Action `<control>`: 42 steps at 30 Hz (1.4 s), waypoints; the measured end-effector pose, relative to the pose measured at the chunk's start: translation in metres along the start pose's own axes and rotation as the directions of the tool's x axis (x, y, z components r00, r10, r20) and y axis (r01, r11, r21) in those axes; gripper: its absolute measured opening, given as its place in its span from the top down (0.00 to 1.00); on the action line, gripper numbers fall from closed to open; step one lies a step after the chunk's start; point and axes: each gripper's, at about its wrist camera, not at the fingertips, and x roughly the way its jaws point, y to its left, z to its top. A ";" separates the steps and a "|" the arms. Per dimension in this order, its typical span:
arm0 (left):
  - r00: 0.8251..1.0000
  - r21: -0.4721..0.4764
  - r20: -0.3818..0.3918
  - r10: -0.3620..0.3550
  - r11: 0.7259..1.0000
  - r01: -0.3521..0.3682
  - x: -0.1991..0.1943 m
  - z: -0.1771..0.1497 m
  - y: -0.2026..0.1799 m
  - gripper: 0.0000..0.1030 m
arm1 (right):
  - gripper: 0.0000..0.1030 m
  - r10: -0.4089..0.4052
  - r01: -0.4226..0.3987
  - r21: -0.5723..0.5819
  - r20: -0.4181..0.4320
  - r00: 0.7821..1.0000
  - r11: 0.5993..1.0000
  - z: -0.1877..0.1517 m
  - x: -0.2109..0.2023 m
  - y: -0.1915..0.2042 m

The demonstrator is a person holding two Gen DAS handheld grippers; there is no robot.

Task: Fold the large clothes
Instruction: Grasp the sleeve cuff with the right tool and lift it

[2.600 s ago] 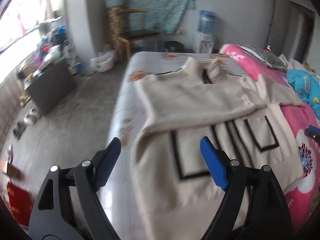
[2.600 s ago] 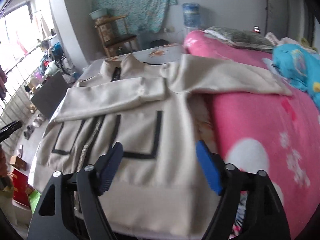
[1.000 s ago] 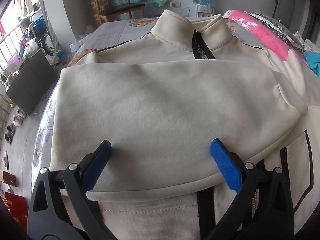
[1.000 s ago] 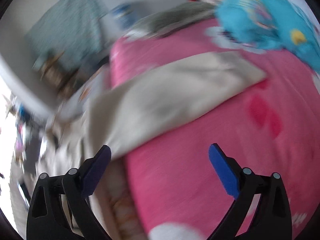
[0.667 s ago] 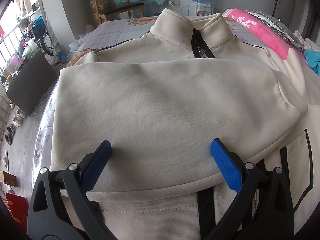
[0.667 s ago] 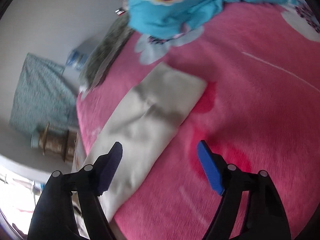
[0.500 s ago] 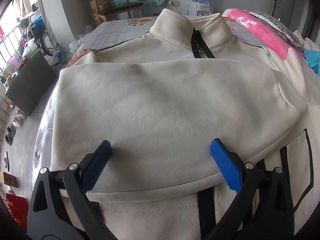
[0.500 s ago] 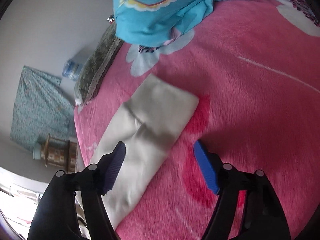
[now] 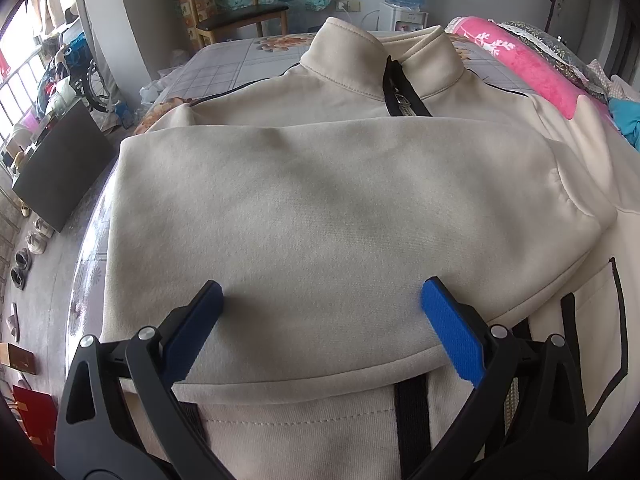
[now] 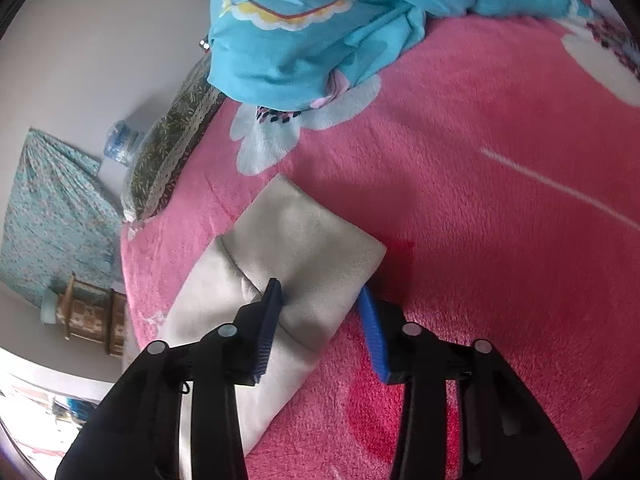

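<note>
Jacket [image 9: 340, 208], cream with black trim, lies front-up on the bed; one sleeve is folded across the chest, the other stretches out onto the pink blanket [image 10: 480, 220].

Right hand-held gripper [image 10: 320, 300]: jaws closing around the cuff end of the outstretched sleeve [image 10: 304, 256]. The cuff lies between the blue pads; the left pad rests on the cloth near the cuff seam, the right pad sits at the cuff's edge over the blanket. Cannot tell whether the pads already press the cloth. The view is rolled, with the room's wall tilted to the left, and the gripper points steeply down at the bed. Beyond the cuff: a turquoise printed cloth [image 10: 320, 32] heaped on the blanket, a green patterned pillow [image 10: 168, 148] at the blanket's edge, a water bottle [image 10: 120, 142] behind it.

Left hand-held gripper [image 9: 320, 308]: jaws spread wide, nothing between them, both pad tips low over the folded sleeve [image 9: 320, 240] above its lower edge; contact cannot be judged. It points downward at the chest of the jacket.

Only the left view shows the jacket body: stand-up collar [image 9: 384, 56] with black zip [image 9: 404, 100], black-outlined pocket [image 9: 604, 320] at right, grey floral bedsheet [image 9: 240, 64] past the shoulder, wooden chair [image 9: 236, 12] by the wall. Only the right view shows the free cuff.
</note>
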 end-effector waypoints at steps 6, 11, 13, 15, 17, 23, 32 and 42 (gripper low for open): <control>1.000 0.000 0.004 -0.002 1.000 0.002 0.000 0.000 0.000 0.06 | 0.90 0.030 -0.030 0.024 0.017 0.999 0.999 0.002 -0.008 -0.005; 1.000 0.001 0.009 -0.004 1.000 0.004 -0.001 -0.001 0.000 0.06 | 0.92 0.074 -0.072 -0.027 0.062 0.995 0.997 0.004 -0.031 0.010; 1.000 0.002 0.009 -0.005 1.000 0.005 -0.001 -0.001 0.000 0.06 | 0.92 0.100 -0.095 -0.063 0.081 0.992 0.994 0.004 -0.045 0.024; 1.000 0.003 0.011 -0.004 1.000 0.004 -0.002 -0.001 0.000 0.06 | 0.92 0.129 -0.120 -0.097 0.097 0.987 0.988 0.003 -0.058 0.037; 1.000 0.001 0.010 -0.004 1.000 0.004 -0.001 -0.001 0.000 0.06 | 0.92 0.172 -0.156 -0.138 0.113 0.979 0.978 0.001 -0.075 0.054; 1.000 0.001 0.010 -0.004 1.000 0.004 -0.001 -0.001 0.000 0.06 | 0.92 0.277 -0.242 -0.233 0.131 0.952 0.942 -0.009 -0.111 0.099; 1.000 0.002 0.011 -0.004 1.000 0.004 -0.001 -0.001 -0.001 0.06 | 0.92 0.394 -0.338 -0.333 0.114 0.912 0.880 -0.036 -0.150 0.154; 1.000 0.006 0.010 -0.007 1.000 0.007 -0.001 -0.001 -0.001 0.06 | 0.92 0.479 -0.405 -0.426 0.078 0.874 0.809 -0.069 -0.188 0.201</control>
